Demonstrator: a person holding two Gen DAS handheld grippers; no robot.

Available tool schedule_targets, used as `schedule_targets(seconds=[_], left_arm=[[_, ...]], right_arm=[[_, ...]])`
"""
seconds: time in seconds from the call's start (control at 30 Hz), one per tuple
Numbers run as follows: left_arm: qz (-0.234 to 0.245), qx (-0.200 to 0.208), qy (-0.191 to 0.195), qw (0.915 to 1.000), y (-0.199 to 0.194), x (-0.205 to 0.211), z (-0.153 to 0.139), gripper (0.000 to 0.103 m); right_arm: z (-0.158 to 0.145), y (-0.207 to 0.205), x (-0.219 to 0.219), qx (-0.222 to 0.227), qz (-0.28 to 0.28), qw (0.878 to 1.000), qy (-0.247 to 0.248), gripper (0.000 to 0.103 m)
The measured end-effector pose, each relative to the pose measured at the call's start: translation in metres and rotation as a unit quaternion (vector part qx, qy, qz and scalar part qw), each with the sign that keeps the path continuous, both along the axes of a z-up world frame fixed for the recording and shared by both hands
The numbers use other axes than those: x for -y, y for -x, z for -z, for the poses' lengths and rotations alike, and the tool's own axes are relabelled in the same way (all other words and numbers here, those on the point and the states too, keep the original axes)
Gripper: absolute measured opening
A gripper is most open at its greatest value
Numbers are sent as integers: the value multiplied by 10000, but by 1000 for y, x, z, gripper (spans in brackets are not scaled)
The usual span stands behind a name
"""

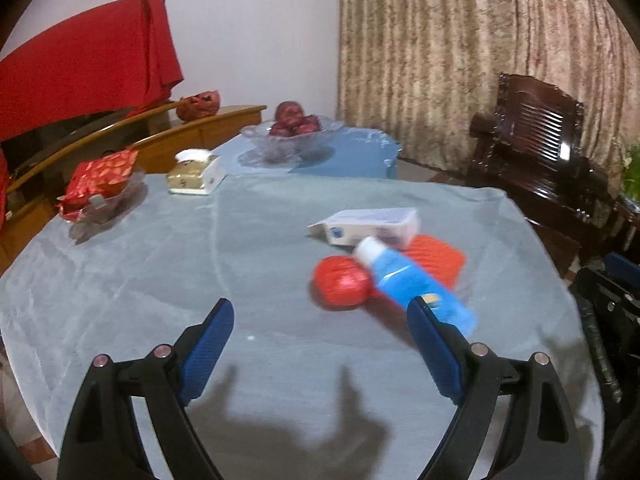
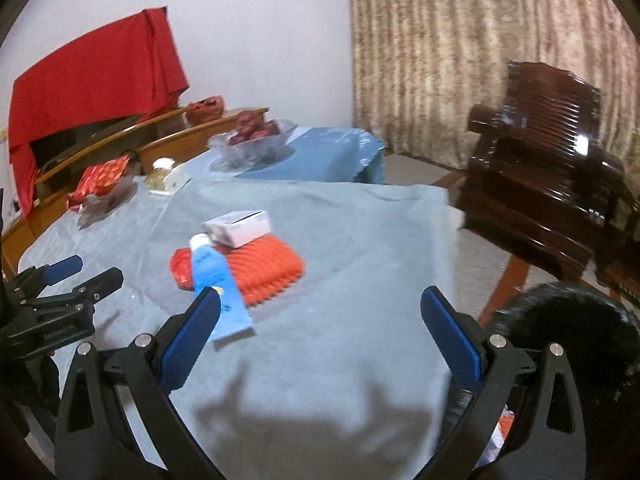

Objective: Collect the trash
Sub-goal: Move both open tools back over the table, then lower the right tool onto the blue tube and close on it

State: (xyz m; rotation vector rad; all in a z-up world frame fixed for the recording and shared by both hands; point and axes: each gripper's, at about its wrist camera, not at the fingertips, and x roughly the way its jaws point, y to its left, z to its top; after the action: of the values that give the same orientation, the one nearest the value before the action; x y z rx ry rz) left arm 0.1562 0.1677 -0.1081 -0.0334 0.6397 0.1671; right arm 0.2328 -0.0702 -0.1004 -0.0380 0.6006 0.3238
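A heap of trash lies on the grey-blue tablecloth (image 1: 160, 280): a blue tube with a white cap (image 1: 412, 280), a red crumpled ball (image 1: 342, 284), an orange-red foam net (image 1: 440, 258) and a white carton (image 1: 368, 226). My left gripper (image 1: 320, 314) stands open above the cloth, just short of the heap, with nothing between its pads. The tube's flat end lies by its right fingertip. In the right wrist view the tube (image 2: 216, 280), net (image 2: 268, 270) and carton (image 2: 240, 226) lie left of centre. My right gripper (image 2: 322, 306) is open and empty. The left gripper (image 2: 100, 268) shows at the left edge.
A glass bowl of red fruit (image 1: 292, 124), a tissue box (image 1: 196, 174) and a red-gold packet on a glass dish (image 1: 100, 184) stand at the back. A dark wooden chair (image 2: 540, 168) is beyond the table's right edge. A dark round blurred object (image 2: 572, 320) sits low on the right.
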Motion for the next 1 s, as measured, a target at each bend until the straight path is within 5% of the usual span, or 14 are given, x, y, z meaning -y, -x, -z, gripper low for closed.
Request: schedule_targets(seconds=[0.67, 1.0], left_arm=[[-375, -118, 315, 9987, -23, -75, 30, 86], [-413, -174, 428, 9981, -27, -79, 37, 86]], right_arm=[[62, -56, -129, -444, -762, 9927, 818, 97], [68, -69, -119, -829, -935, 9901, 634, 60]])
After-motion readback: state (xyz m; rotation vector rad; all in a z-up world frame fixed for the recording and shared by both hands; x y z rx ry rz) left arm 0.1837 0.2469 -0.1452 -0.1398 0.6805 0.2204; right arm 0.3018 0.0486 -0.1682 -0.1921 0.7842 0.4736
